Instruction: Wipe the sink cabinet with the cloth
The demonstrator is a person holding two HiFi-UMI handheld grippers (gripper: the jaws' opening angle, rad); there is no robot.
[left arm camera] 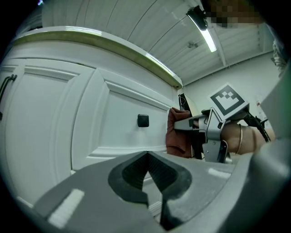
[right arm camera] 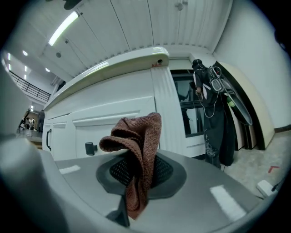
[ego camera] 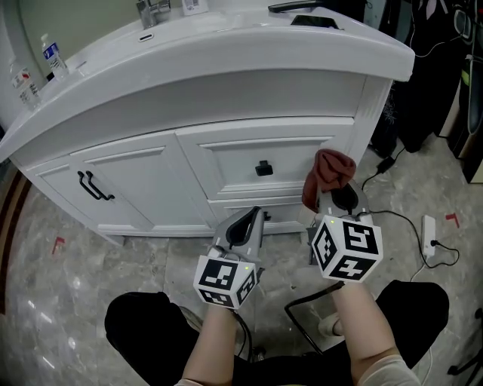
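A white sink cabinet (ego camera: pixel 151 177) with panel doors and a drawer fills the head view under a curved white counter (ego camera: pixel 226 68). My right gripper (ego camera: pixel 338 197) is shut on a reddish-brown cloth (ego camera: pixel 326 175), held just in front of the drawer's right end. The cloth (right arm camera: pixel 136 150) bunches up out of the jaws in the right gripper view. My left gripper (ego camera: pixel 247 223) is shut with nothing in it, low before the cabinet's base. From the left gripper view the cloth (left arm camera: pixel 177 134) and right gripper (left arm camera: pixel 200 129) show right of the black drawer knob (left arm camera: pixel 142 120).
A black handle (ego camera: pixel 94 186) marks the left door, a square knob (ego camera: pixel 263 167) the drawer. Bottles (ego camera: pixel 53 56) and a faucet (ego camera: pixel 151 11) stand on the counter. Dark clothing (ego camera: pixel 430 68), cables and a power strip (ego camera: pixel 431 234) lie to the right on the marble floor.
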